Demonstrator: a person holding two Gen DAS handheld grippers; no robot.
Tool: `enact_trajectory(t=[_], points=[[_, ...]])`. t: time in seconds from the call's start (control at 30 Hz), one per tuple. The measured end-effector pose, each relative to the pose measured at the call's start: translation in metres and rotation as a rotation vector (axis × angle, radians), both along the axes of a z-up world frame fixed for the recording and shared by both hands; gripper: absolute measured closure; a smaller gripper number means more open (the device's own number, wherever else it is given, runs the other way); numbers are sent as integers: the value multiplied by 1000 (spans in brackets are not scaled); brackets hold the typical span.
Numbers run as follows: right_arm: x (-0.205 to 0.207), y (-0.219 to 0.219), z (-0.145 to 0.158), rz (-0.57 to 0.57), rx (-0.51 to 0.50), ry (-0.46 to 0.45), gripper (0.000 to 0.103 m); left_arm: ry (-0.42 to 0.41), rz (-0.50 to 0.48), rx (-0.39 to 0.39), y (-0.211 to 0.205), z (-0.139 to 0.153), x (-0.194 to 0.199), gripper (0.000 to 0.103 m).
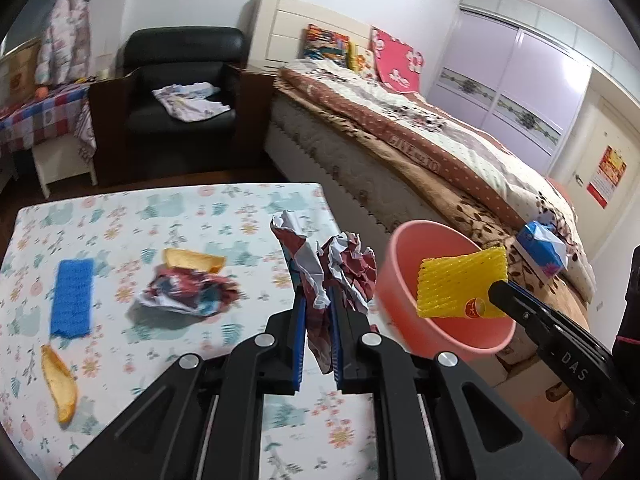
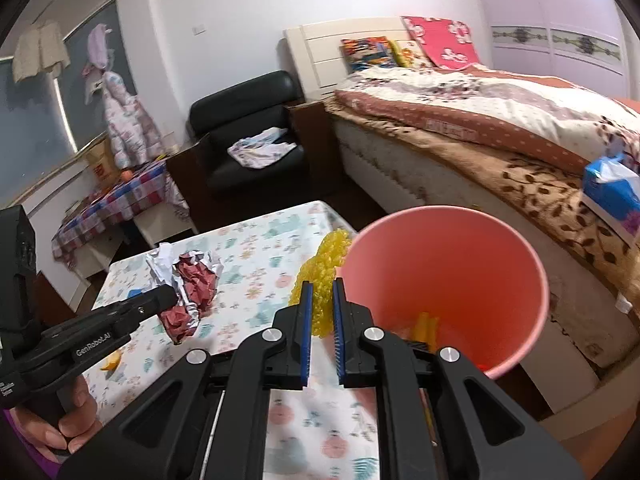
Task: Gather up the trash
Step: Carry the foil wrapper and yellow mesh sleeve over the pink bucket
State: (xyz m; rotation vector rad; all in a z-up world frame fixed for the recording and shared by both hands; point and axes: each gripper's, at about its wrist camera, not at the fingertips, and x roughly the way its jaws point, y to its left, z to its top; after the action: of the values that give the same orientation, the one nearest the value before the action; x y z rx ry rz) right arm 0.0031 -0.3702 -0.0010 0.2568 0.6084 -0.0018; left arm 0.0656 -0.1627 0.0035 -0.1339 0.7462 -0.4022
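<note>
My left gripper [image 1: 318, 300] is shut on a crumpled red-and-white paper [image 1: 344, 264] and holds it above the table's right side, next to the pink bin [image 1: 404, 280]. My right gripper [image 2: 320, 300] is shut on a yellow foam net [image 2: 320, 268], seen in the left wrist view [image 1: 460, 284] held over the bin's mouth. The bin [image 2: 512, 264] stands beside the table and holds yellow scraps. In the right wrist view the left gripper [image 2: 170, 294] holds the paper [image 2: 192, 284].
On the floral table [image 1: 160, 208] lie another crumpled paper [image 1: 188, 292], two orange peels [image 1: 194, 260] [image 1: 60, 384] and a blue sponge [image 1: 72, 296]. A bed [image 1: 440, 140] runs along the right with a tissue box [image 1: 540, 244]. A black armchair [image 1: 184, 92] stands behind.
</note>
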Motion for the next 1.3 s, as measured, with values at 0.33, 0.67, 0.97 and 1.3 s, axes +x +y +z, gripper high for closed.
enact_trajectory(t=[0.33,0.67,0.97,1.3], points=[[-11,-39,-4,-97,-7,-8,93,-15,-91,14,-56,4,1,93],[-14,-65,-16,-144,-6,26,93,-7,-160,30,-102,-1,5,93],[-13,-77,-22,-160,-11,42,93,16,-201,51,-131,-12,13,93],[-8,-90,-32,-169,-3,70,93,44,-241,76,-158,-26,23,93]])
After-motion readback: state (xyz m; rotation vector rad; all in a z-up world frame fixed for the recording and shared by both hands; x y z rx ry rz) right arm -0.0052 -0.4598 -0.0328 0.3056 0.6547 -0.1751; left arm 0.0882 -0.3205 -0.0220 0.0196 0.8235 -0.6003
